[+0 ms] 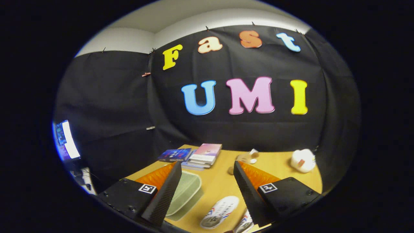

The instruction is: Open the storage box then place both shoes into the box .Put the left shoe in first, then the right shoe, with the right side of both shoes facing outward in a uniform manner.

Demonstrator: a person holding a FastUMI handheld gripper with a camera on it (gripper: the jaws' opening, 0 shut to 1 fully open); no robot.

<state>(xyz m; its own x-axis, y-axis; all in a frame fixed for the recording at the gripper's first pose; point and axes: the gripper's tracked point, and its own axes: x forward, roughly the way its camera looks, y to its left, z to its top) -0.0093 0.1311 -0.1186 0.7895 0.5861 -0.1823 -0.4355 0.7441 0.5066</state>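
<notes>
My gripper (pixel 205 165) hangs open above the wooden table (pixel 223 181), nothing between its fingers. Below the gap, close to the left finger (pixel 165 191), lies a translucent greenish storage box (pixel 185 191) with its lid on. A white shoe (pixel 220 212) with red and blue marks lies on its side to the right of the box, between the fingers. The second white shoe (pixel 244 224) shows only partly, tucked against the right finger (pixel 249 194).
A stack of books (pixel 204 155) and a blue book (pixel 175 154) lie at the table's far edge. A small beige object (pixel 247 157) and a white lumpy object (pixel 303 160) sit far right. A lit screen (pixel 66 139) stands off the table to the left.
</notes>
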